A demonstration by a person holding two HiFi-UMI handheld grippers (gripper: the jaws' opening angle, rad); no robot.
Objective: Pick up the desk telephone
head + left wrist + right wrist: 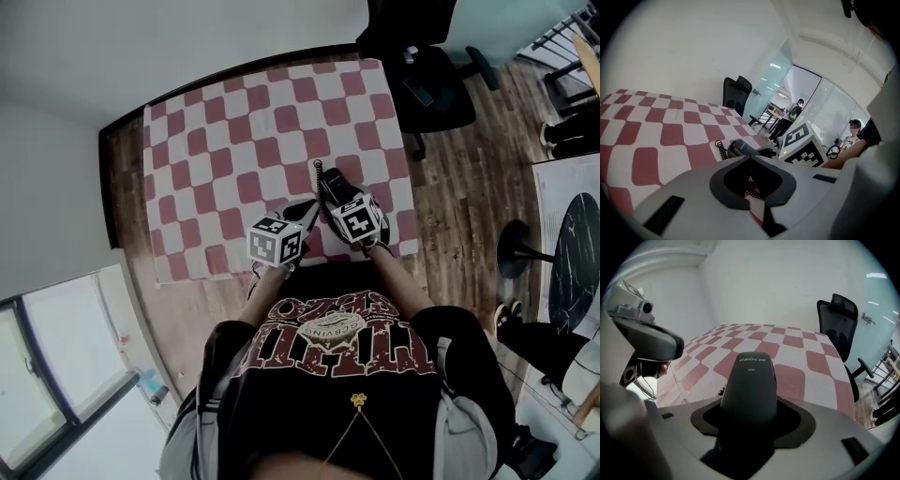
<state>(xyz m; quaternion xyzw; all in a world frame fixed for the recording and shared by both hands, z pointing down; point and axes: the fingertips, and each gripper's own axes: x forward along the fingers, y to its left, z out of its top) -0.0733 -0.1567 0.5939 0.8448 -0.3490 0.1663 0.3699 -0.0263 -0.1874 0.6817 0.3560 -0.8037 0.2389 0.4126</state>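
While the right gripper (749,420) is clamping the dark desk telephone (750,376) between its jaws over the near right part of the worktop (124,178), the hold is sitting on a smooth, rounded shell. In my judgement the unit is at risk of sliding forward out of the jaws if it is tipped nose-down on the lift. Whether it is resting on the checked cloth (216,150) or hanging just clear of it cannot be told. Its coiled cord (721,150) is trailing on the cloth beside it and is posing the main hazard, since it could be snagging on the cloth or a gripper and pulling against the lift. The left gripper (751,180) is carrying nothing, its jaws drawn together to a narrow slit, and is hovering just beside the right one, so the two are risking a knock. The telephone is sitting near the worktop's front edge, so a drop may be ending on the wooden floor (469,187). An office chair (431,80) is standing well apart at the far right corner, obstructing nothing.
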